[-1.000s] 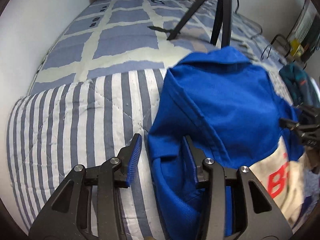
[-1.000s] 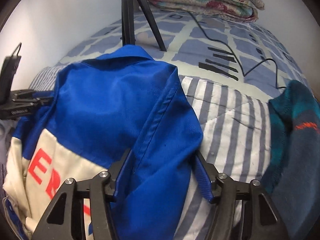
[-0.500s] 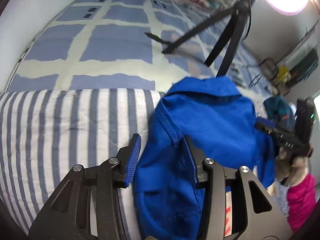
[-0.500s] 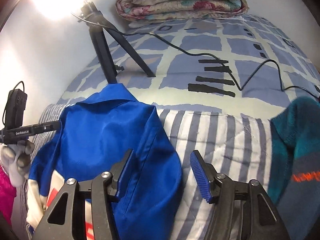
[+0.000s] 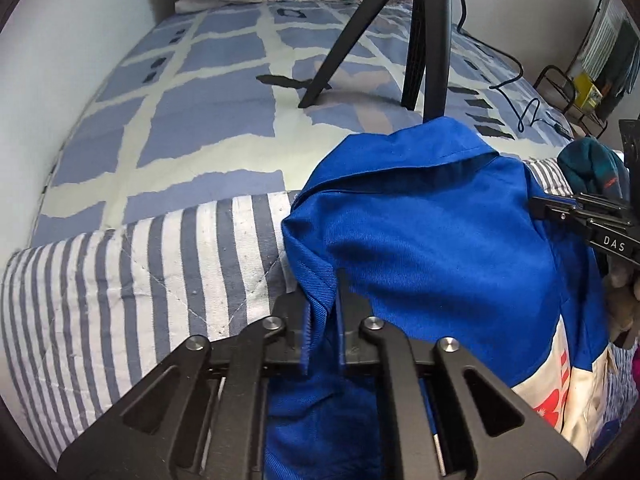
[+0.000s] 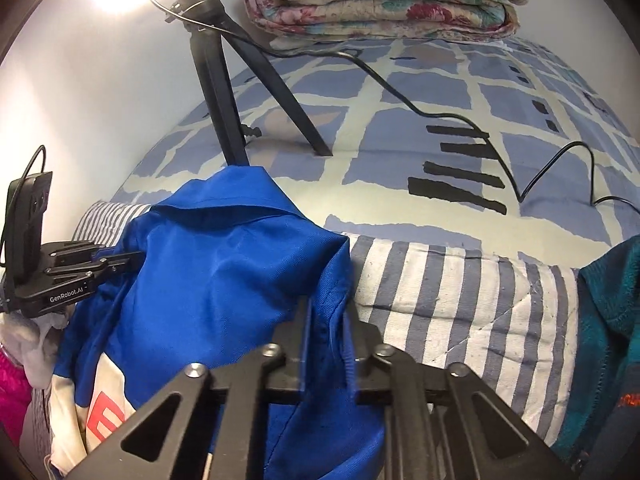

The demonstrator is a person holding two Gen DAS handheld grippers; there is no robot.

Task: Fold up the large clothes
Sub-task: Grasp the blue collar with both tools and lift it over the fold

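The blue jacket [image 5: 432, 240] lies bunched on the striped quilt [image 5: 132, 280] at the near end of the bed [image 5: 192, 112], collar toward the far side and its cream panel with red lettering [image 6: 104, 404] hanging off the near edge. The left gripper [image 5: 322, 320] is closing, its fingers already clamped on a fold of blue cloth at the jacket's left edge. The right gripper [image 6: 326, 336] is closing too, fingers pinching the seamed right edge. Each grip sits on an outer side of the garment, probably so the two hands can lift and spread it flat before any fold is made; folding proper looks not yet begun. A lamp tripod [image 6: 224, 92] stands just beyond the collar with its cable [image 6: 460, 120] trailing across the bed, so a wide swing could snag it. A teal sweater [image 6: 608, 340] waits at the right, and a folded floral quilt [image 6: 384, 0] lies at the far end.
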